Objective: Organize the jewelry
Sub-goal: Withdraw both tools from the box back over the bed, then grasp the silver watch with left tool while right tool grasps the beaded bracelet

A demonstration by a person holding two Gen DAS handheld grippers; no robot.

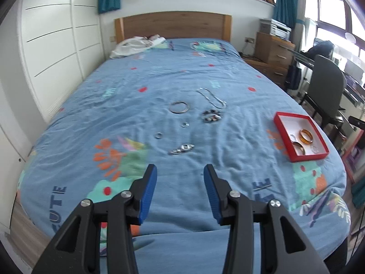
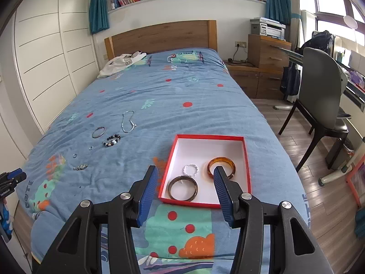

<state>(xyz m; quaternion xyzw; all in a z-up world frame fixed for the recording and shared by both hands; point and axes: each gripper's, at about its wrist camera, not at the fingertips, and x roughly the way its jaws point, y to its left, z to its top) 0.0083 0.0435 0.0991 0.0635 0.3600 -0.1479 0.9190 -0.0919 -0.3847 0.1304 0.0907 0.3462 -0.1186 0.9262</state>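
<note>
My left gripper (image 1: 180, 173) hangs over the blue bed (image 1: 159, 80) with its fingers spread and nothing in them. My right gripper (image 2: 186, 175) is spread too, holding nothing, just above the red box (image 2: 247, 159). In the box lie an orange bangle (image 2: 220, 165), a dark bangle (image 2: 182, 188) and a small silver ring (image 2: 190, 169). A chain (image 1: 212, 98), a bead bracelet (image 1: 211, 115) and a silver bangle (image 1: 179, 107) lie on the bed.

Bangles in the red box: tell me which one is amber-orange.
The amber bangle at the box's right side, translucent orange; the dark bangle near the front is brown-black.
</note>
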